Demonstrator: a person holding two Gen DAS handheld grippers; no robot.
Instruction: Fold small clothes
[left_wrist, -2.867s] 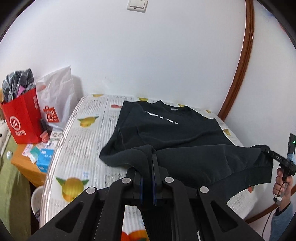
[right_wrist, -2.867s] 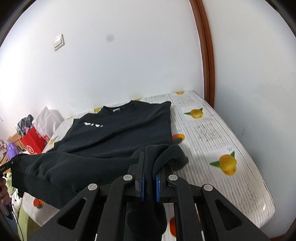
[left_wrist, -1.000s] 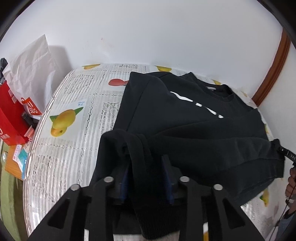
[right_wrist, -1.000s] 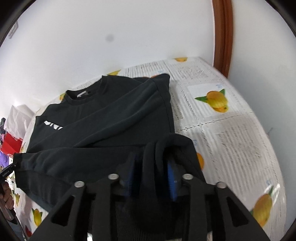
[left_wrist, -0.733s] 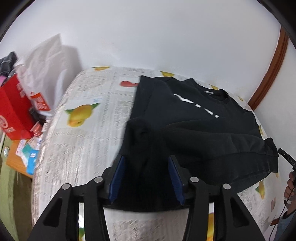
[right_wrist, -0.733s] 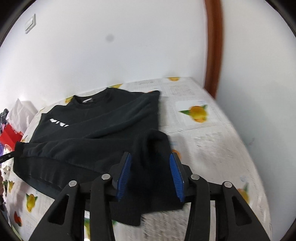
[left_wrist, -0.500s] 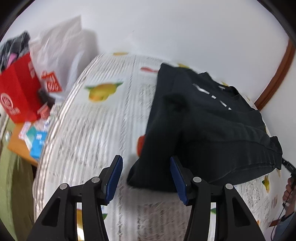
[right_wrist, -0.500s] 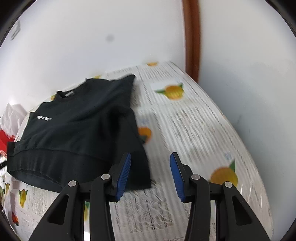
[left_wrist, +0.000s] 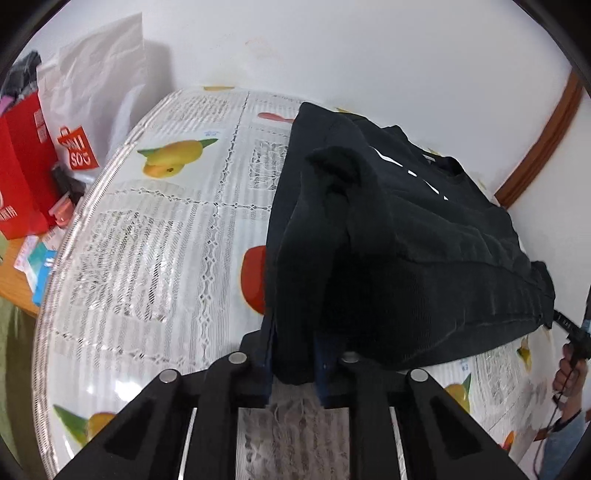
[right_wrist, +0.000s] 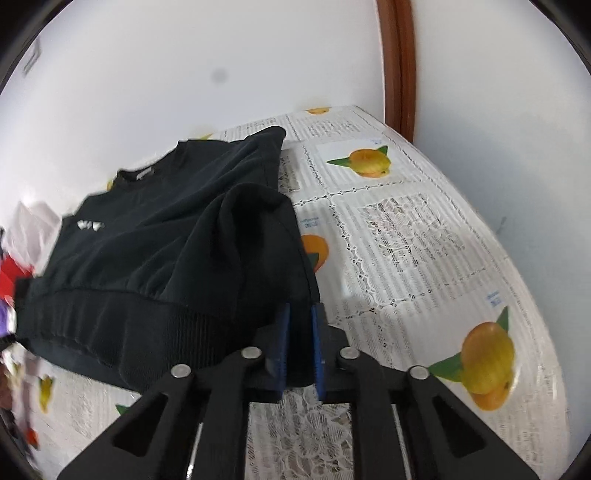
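Black sweatshirt (left_wrist: 406, 236) spread on a table (left_wrist: 147, 229) under a fruit-print lace cloth, against a white wall; lower part doubled up over the chest, ribbed hem (right_wrist: 122, 328) toward the near edge, white print (left_wrist: 417, 173) and collar on the far side. Left gripper (left_wrist: 294, 363) just closed on the near left corner of the fold: blue pads nearly together, pinching a thick wad of black fabric. Right gripper (right_wrist: 299, 350) likewise just closed, clamped on the near right corner, fabric bunched between the 2 pads. Both pointing steeply down at the table edge. Beyond the table's left side, a red bag (left_wrist: 22, 162) and a white bag (left_wrist: 96, 85). At the right rim of the left view, a hand (left_wrist: 570, 369) gripping the other tool's handle. Brown wooden trim (right_wrist: 400, 66) in the corner of the wall.
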